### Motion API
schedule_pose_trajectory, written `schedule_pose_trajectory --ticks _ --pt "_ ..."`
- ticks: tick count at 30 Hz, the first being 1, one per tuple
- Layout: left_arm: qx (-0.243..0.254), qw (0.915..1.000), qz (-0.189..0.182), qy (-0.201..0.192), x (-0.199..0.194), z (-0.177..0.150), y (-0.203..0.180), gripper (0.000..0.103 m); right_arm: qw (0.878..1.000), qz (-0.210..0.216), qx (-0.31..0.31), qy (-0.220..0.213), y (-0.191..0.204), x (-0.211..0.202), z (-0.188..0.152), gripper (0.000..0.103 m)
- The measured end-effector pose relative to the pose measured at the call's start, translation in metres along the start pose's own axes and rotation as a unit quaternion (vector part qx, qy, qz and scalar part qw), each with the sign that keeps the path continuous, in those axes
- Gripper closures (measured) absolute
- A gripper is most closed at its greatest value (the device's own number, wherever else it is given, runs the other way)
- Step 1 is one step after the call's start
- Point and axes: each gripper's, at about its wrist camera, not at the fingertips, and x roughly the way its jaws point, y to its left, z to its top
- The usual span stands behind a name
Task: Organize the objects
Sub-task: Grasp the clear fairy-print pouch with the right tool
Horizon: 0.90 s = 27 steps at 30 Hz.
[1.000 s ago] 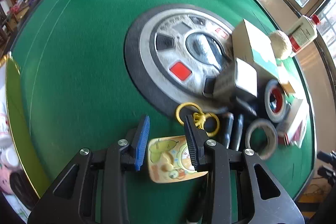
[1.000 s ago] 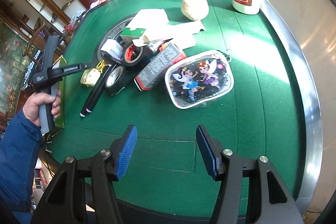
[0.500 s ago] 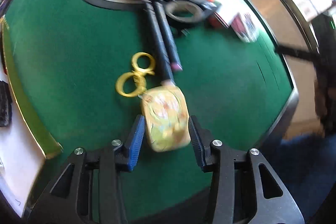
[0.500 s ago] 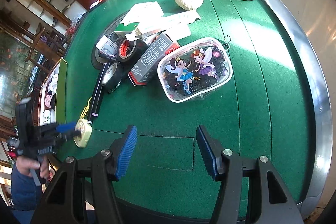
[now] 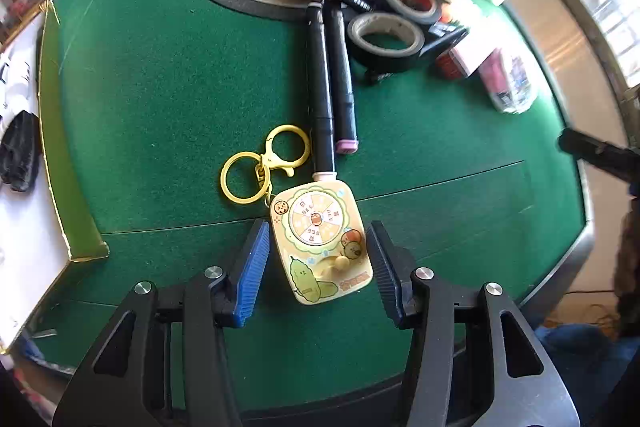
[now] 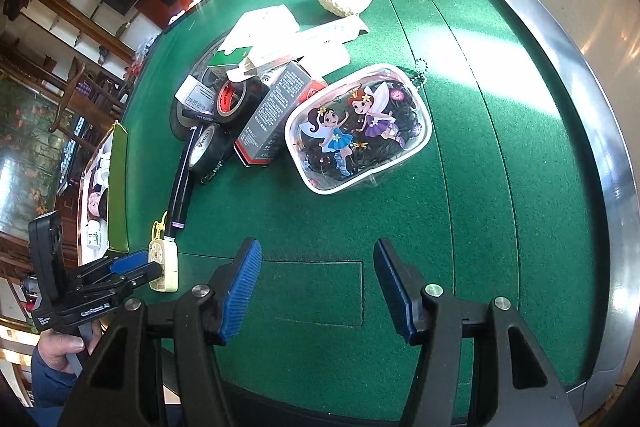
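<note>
Green felt covers the table (image 5: 160, 75) where our left gripper (image 5: 316, 263), jaws opening, straddles without pressing a flat yellow plastic keychain toy (image 5: 320, 247) with gold rings and a dial reading "BEE". Two black markers (image 5: 332, 67) and black tape rolls (image 5: 386, 41) lie beyond it. Our right gripper (image 6: 318, 283) hovers half open and empty before a glossy clear pouch printed with fairies (image 6: 358, 127).

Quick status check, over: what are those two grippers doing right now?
Left gripper opening, yellow keychain toy lying on the felt between its pads. Right gripper open, empty. Black markers touch the toy's top edge.
</note>
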Motion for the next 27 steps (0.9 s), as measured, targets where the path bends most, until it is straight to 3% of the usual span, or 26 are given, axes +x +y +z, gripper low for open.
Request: schedule_pose_trajectory --ticks 6,11,16,20,22,27 --pt "0.027 0.9964 0.081 0.001 0.014 0.003 -0.026 0.049 1.000 -0.008 0.001 -0.009 -0.008 -0.002 0.005 0.044" --pt "0.016 0.9964 0.081 -0.017 0.009 -0.006 -0.025 0.053 0.999 -0.014 0.000 -0.038 -0.018 -0.008 0.025 0.042" --pt "0.013 0.9963 0.080 -0.028 0.007 -0.012 -0.023 0.053 0.998 -0.003 0.003 -0.070 -0.027 0.003 0.074 0.040" --pt "0.009 0.9962 0.081 -0.032 0.005 -0.016 -0.021 0.053 0.998 0.005 -0.016 -0.060 -0.027 0.033 0.104 0.039" --pt "0.006 0.9962 0.081 -0.033 0.003 -0.019 -0.014 0.052 0.999 0.009 -0.020 -0.035 -0.028 0.047 0.108 0.039" --pt "0.005 0.9961 0.081 -0.036 0.000 -0.025 -0.010 0.051 0.998 0.049 0.007 0.033 -0.029 0.049 0.080 0.039"
